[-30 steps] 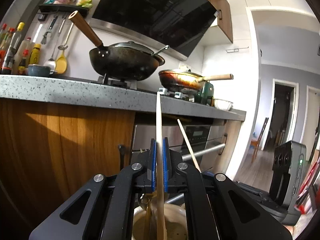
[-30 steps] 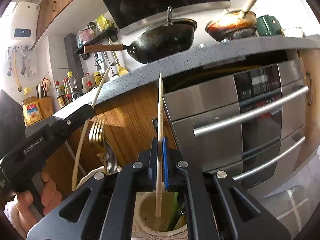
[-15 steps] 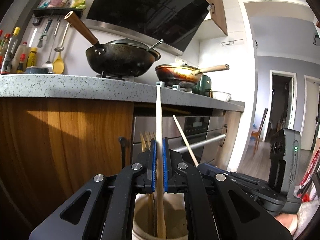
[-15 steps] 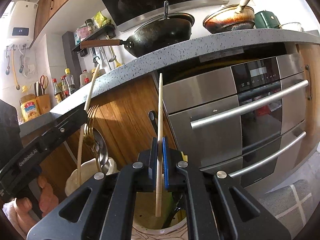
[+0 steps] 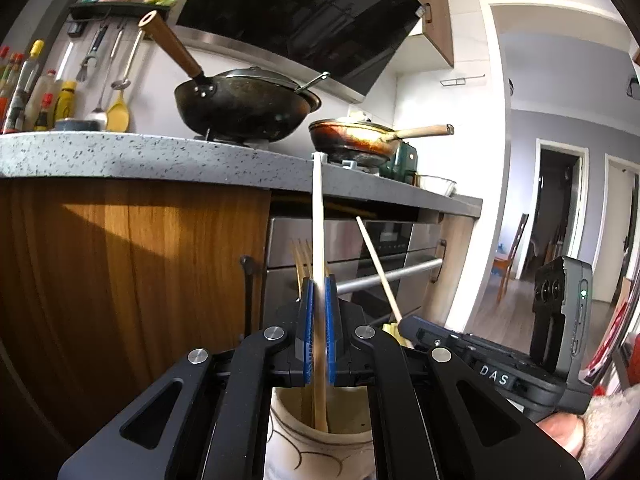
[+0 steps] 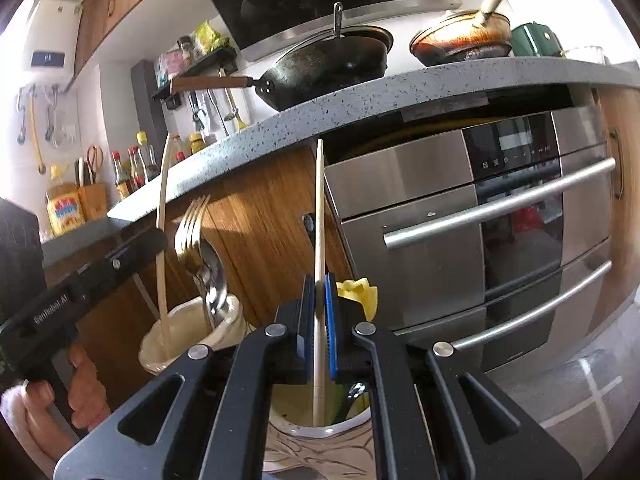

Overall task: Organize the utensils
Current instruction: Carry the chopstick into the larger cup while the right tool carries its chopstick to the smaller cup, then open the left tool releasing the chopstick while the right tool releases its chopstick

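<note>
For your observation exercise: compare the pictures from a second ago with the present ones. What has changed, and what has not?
Both claws have come lower. The left claw has sunk its chopstick deeper into the cream holder; the right claw has lowered its chopstick toward the patterned holder. Both claws stay shut on their chopsticks; nothing released.

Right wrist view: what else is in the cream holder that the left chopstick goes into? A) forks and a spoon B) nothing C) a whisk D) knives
A: forks and a spoon stand in the cream holder beside the chopstick held by the left gripper; no whisk or knives show.
</note>
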`<state>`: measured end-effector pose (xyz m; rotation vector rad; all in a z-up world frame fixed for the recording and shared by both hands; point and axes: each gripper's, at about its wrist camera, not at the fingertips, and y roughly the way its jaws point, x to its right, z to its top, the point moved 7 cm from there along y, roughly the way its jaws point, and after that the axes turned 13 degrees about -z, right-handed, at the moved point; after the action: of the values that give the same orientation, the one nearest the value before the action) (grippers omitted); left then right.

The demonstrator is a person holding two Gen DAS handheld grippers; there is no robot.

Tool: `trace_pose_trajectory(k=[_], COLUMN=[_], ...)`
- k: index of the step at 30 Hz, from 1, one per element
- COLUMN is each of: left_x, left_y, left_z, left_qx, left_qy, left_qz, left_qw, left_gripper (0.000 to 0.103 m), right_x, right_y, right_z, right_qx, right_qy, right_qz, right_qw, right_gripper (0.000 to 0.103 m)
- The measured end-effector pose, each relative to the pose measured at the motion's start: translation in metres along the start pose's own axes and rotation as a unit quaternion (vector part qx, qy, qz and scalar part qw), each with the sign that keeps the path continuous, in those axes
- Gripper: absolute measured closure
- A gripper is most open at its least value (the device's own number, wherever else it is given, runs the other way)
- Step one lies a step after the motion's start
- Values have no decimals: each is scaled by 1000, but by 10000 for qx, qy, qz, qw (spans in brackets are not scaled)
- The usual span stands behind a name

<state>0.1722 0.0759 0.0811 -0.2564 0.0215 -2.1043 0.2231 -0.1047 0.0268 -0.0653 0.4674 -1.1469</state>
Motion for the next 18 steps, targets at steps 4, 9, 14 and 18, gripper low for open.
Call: trace_pose_trajectory(k=[4,9,14,18], left_x=[-1,1,1,1], left_y=[-3,-2,-2,-4], left_z=[0,-1,-3,-9], left_qx=[22,-6,-60,-224], left_qy=[19,80,21,-50], left_qz=[12,-21,-70,-45], left_qw=[10000,10000,10000,9997], left_gripper=[97,97,97,97], right_x=[-2,-6,-12,-14], right_y=[5,5,-7,-17], right_z=[3,-4,-10,-16], right_qx=[87,94,42,-77], right_qy=[-13,-266,-547,-750], right_qz=[-66,-137,-141,-167], right_qw=[9999,9995,9984,9970], right_gripper=[98,98,98,98])
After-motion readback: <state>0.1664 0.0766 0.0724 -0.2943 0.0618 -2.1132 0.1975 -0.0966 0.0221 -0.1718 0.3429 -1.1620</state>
